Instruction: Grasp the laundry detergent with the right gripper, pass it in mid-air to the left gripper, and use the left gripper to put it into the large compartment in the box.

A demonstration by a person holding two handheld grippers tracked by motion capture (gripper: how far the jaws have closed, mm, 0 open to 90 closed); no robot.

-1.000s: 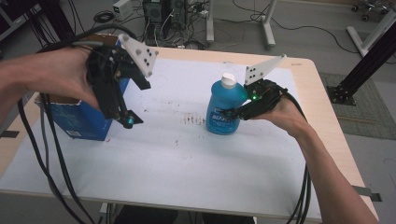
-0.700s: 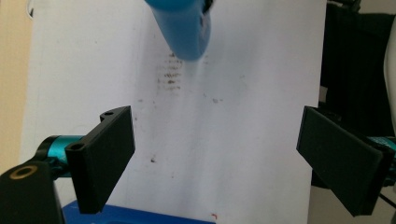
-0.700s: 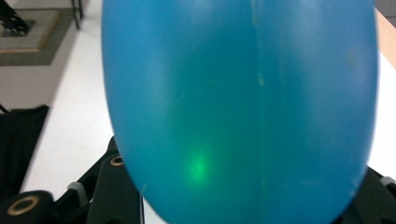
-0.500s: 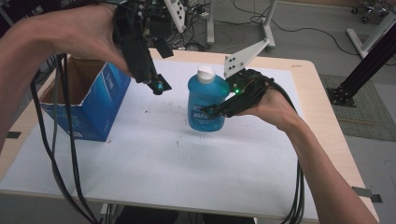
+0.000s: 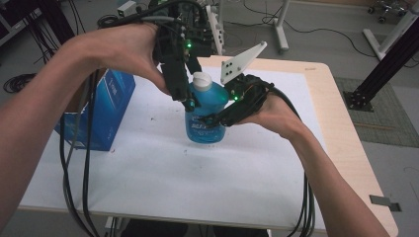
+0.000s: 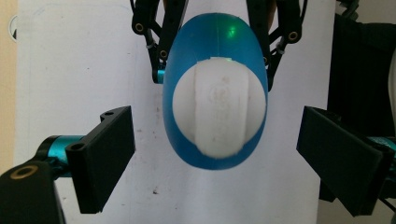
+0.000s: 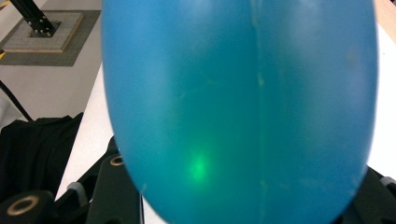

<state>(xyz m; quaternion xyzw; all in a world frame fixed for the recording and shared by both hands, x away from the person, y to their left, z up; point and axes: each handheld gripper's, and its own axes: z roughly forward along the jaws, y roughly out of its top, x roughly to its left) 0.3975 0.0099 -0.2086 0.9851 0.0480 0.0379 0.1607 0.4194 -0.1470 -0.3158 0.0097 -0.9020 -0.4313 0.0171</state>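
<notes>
A blue plastic bottle [image 5: 205, 121] with a white cap [image 5: 201, 80] hangs upright above the white table mat. My right gripper [image 5: 217, 118] is shut on its body from the right side. In the right gripper view the bottle [image 7: 233, 93] sits between the jaws of my right gripper [image 7: 243, 186]. My left gripper [image 5: 193, 101] points down over the bottle top. In the left gripper view my left gripper [image 6: 217, 126] stands open, one jaw on each side of the cap [image 6: 219, 107], clear of it. The right gripper's linkage shows beyond the bottle's blue shoulder [image 6: 215, 46].
An open blue cardboard box [image 5: 106, 108] stands at the left of the table. A white mat [image 5: 197, 187] covers most of the wooden tabletop [image 5: 341, 123]. Black cables [image 5: 74, 173] hang from my left forearm. A black frame leg [image 5: 385, 64] stands on the floor at right.
My right gripper has lifted the bottle off the mat and carried it left. My left gripper has swung from beside the box to above the bottle's cap.
</notes>
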